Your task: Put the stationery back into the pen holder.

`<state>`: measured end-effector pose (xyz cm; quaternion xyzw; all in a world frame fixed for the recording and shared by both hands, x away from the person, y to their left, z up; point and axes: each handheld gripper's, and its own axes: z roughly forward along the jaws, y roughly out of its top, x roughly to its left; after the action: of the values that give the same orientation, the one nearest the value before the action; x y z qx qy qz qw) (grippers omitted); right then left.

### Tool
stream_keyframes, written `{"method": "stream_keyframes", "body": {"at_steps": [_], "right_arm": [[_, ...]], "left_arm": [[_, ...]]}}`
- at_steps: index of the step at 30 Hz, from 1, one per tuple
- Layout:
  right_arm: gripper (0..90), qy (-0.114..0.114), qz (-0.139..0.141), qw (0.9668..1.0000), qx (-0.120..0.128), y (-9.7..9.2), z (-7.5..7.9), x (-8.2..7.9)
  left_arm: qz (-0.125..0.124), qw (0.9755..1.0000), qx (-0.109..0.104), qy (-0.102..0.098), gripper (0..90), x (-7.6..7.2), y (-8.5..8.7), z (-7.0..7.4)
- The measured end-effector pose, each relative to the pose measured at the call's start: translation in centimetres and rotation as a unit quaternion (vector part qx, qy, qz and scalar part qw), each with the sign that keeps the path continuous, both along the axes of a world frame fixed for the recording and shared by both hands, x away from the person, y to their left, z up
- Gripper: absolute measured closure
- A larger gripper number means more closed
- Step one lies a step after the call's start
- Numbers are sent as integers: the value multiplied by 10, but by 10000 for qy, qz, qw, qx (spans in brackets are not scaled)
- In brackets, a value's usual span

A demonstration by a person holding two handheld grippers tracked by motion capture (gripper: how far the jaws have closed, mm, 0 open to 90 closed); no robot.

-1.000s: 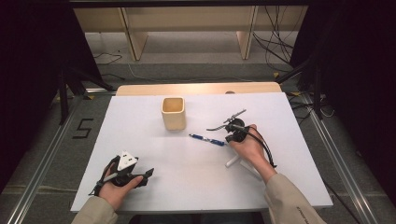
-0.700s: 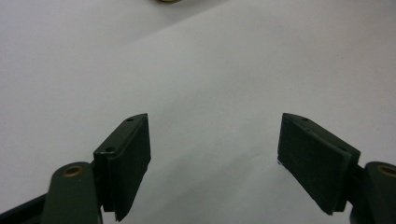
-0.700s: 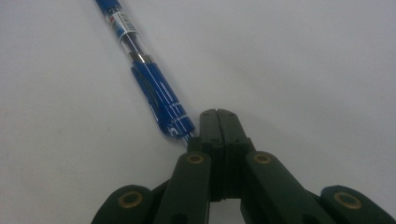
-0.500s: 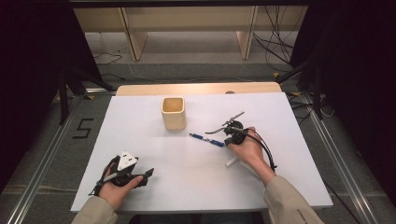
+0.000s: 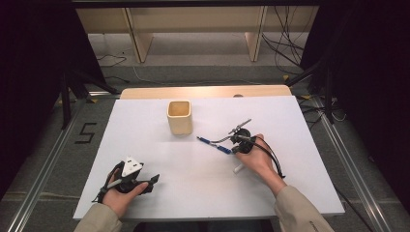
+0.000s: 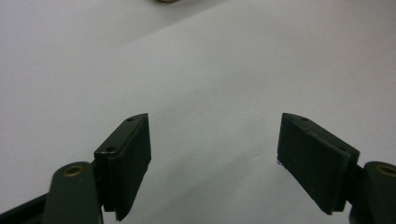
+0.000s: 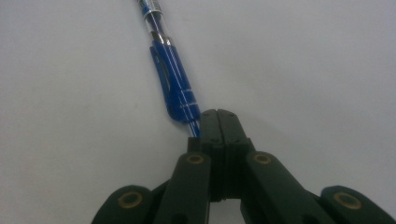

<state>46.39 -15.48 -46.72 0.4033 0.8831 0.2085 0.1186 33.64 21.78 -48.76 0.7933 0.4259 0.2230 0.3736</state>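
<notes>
A blue pen [image 5: 214,144] lies flat on the white table, a little right of a beige square cup [image 5: 179,116]. My right gripper [image 5: 233,148] is at the pen's right end. In the right gripper view its jaws [image 7: 217,113] are pressed together. The blue pen [image 7: 172,84] runs away from them, and its near end slips under the left jaw tip. I cannot tell whether that end is pinched. My left gripper [image 5: 153,180] rests near the front left of the table. Its jaws [image 6: 215,120] stand wide apart over bare white surface.
The white table top [image 5: 145,135] has a wooden strip [image 5: 203,92] along its far edge. A small white piece [image 5: 238,169] shows under the right hand. Shelving legs and cables stand on the floor beyond, with dark curtains at both sides.
The right hand has shifted only slightly beside the pen. The pen, the cup and the left gripper are where they were.
</notes>
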Motion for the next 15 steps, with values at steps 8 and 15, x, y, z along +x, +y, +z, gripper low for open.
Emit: {"method": "stream_keyframes", "body": {"at_steps": [8,15], "right_arm": [[900,-17,55,10000,-7,2,0,-3],[900,-37,122,9999,-64,3,1,-2]], "left_arm": [[2,10000,-4,-1,258,0,0,0],[0,10000,-6,-2,258,0,0,0]]}}
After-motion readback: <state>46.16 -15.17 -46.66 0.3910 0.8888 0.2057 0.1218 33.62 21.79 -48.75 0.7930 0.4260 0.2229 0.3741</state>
